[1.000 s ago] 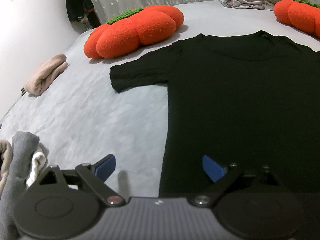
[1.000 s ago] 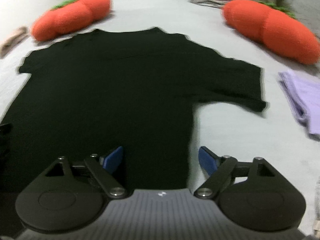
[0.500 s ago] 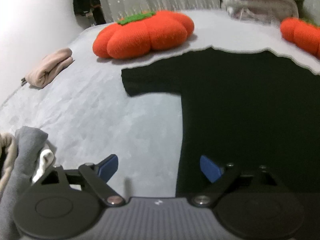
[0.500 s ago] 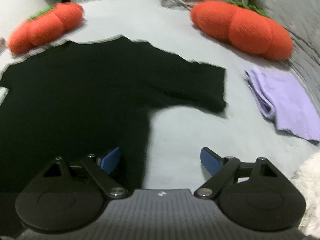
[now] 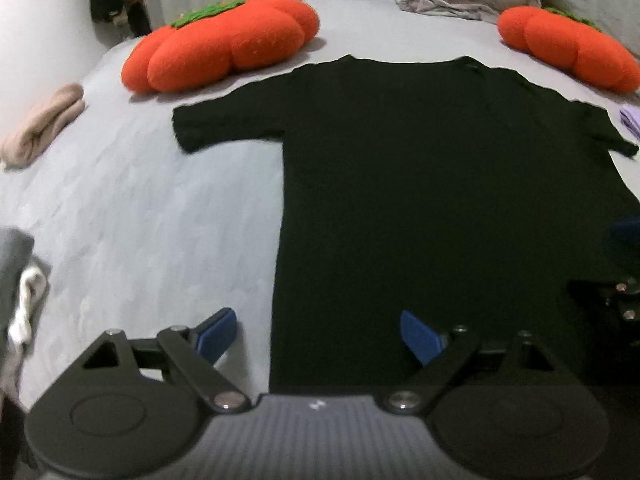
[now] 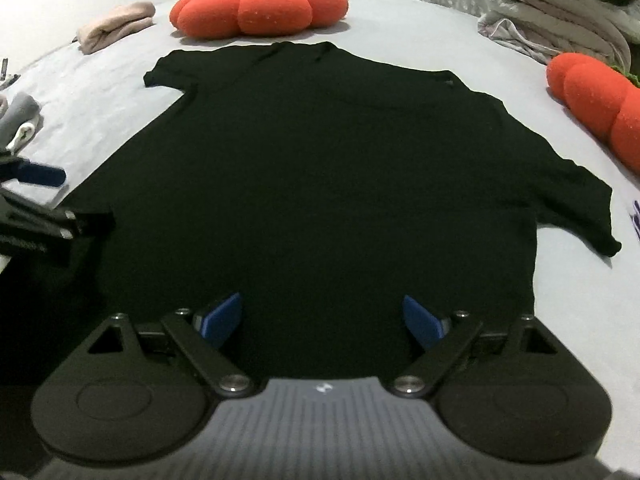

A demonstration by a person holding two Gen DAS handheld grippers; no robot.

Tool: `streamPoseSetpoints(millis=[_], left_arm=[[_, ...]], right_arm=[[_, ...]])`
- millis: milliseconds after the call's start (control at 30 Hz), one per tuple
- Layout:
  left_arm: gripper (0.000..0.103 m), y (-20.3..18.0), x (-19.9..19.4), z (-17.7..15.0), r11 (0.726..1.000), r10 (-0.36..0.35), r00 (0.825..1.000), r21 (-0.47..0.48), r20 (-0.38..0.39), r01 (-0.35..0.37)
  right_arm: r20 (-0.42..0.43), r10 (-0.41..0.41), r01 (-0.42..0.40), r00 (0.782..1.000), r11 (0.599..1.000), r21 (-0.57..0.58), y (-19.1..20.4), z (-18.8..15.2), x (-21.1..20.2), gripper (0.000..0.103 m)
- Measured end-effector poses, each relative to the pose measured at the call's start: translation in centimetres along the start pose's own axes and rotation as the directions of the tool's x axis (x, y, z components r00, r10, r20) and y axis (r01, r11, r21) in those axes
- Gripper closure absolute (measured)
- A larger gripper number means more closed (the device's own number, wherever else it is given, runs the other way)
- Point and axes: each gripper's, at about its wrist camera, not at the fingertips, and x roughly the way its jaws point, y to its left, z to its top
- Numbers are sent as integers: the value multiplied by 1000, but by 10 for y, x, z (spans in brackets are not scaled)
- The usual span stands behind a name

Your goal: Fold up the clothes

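Note:
A black short-sleeved T-shirt (image 5: 420,184) lies flat on the grey bed, collar away from me; it also shows in the right wrist view (image 6: 320,184). My left gripper (image 5: 316,334) is open and empty, above the shirt's lower left edge. My right gripper (image 6: 322,316) is open and empty, above the shirt's hem near its lower right. The left gripper's blue fingertip (image 6: 40,174) shows at the left edge of the right wrist view. The right gripper shows at the right edge of the left wrist view (image 5: 616,300).
Two orange pumpkin cushions (image 5: 220,44) (image 5: 568,52) lie beyond the shirt. A rolled pink garment (image 5: 44,122) lies far left. A grey and white clothes pile (image 5: 20,280) lies at the near left. Folded bedding (image 6: 560,12) is at the back. A lilac cloth (image 5: 632,118) lies far right.
Both grippers have swung: the left wrist view now shows the whole shirt. The right wrist view turned left and centres on the shirt's hem. Both stayed open.

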Motion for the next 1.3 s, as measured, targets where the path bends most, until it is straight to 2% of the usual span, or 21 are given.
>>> streamPoseSetpoints(millis=[167,367,533,667,733,833,933,1000,1067,1100,1133,1167,1200,1300], left_arm=[[12,7,-6,-10,1000,-9,1000,-8,-10,9],[12,22,-20,-31,1000,-29,1000,-11,-4,28],[12,35,-35,-53,999,-45,999,-29,13,45],[12,38,-47,-68,999,-48,999,-11,21,48],[12,43,-50,-70,998,-62,998,-16,13,62],[13,65,-57,-64,992,-88,996,-85,3,88],[14,92,-64,-56,976,-121,992,-182,15,122],[14,109,-68,-52,961,-134,991,-238,32,137],[14,121,-73,-50,952,-128,990,-275,52,138],[14,124,-75,-50,951,-120,991,-279,57,131],[14,125,-76,-51,952,-109,992,-281,60,122],[14,127,-77,-52,952,-101,993,-284,59,113],[14,128,-77,-53,952,-94,994,-286,54,106],[14,132,-76,-56,950,-95,995,-294,43,103]], right_arm=[[11,14,-14,1000,1000,-26,18,-3,-5,13],[29,64,-59,998,989,-137,60,-19,-16,13],[39,121,-110,992,970,-218,88,-31,-26,14],[53,148,-126,988,948,-294,109,-39,-34,14],[74,139,-106,987,934,-342,118,-42,-38,14],[101,121,-75,988,924,-375,125,-43,-43,21],[110,156,-115,982,943,-312,129,-37,-49,20],[150,182,-124,972,936,-330,144,-37,-59,22],[176,229,-155,957,921,-359,163,-39,-68,32],[185,260,-177,948,910,-374,173,-40,-72,45],[188,287,-198,939,900,-388,184,-41,-75,67],[180,302,-213,936,894,-395,194,-42,-75,81],[169,315,-227,934,887,-401,205,-44,-75,103],[118,327,-257,937,880,-399,224,-49,-65,102]])
